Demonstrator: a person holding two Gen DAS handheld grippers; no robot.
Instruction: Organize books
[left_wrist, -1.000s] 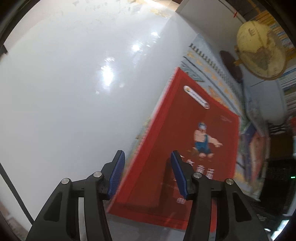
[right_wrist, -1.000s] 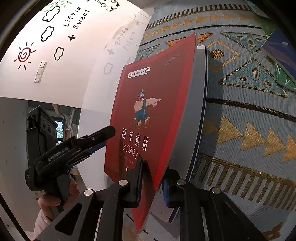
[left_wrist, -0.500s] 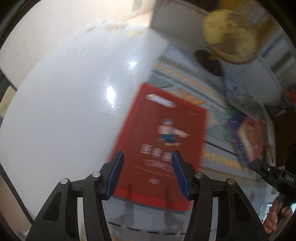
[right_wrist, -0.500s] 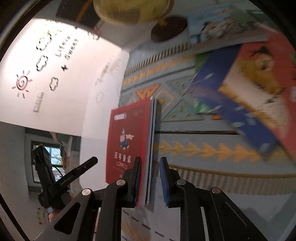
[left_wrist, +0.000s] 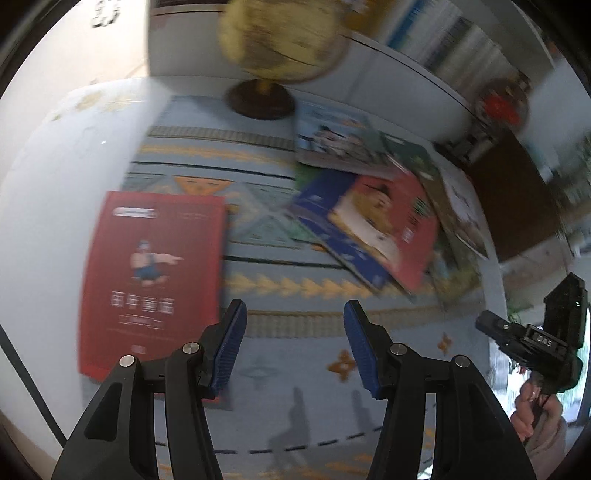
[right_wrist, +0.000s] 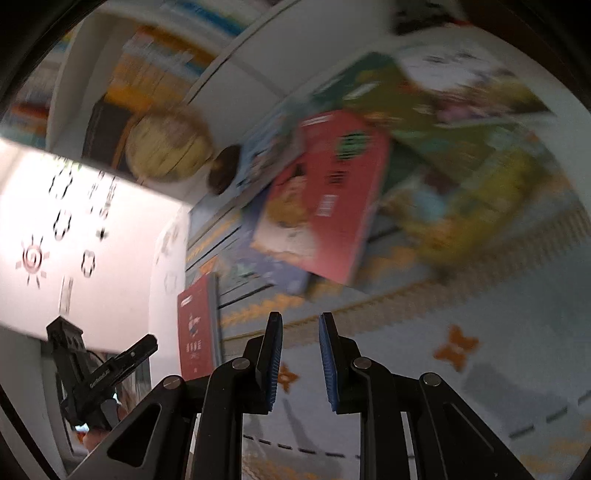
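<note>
While our left gripper (left_wrist: 291, 314) and right gripper (right_wrist: 299, 321) hang empty, jaws apart (right narrower), the red book (left_wrist: 151, 273) lies beside scattered books (left_wrist: 373, 225) on the patterned cloth (left_wrist: 295, 369).

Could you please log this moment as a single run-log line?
left gripper: open, empty | right gripper: open, empty | red book: flat on mat, left side | book pile: unsorted, right of it

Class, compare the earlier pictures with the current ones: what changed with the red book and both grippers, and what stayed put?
The right gripper let go of the red cartoon-cover book, which now lies flat on the patterned blue cloth. Both it and the left gripper pulled back, empty. The yellow globe and scattered picture-book pile stayed put.
</note>
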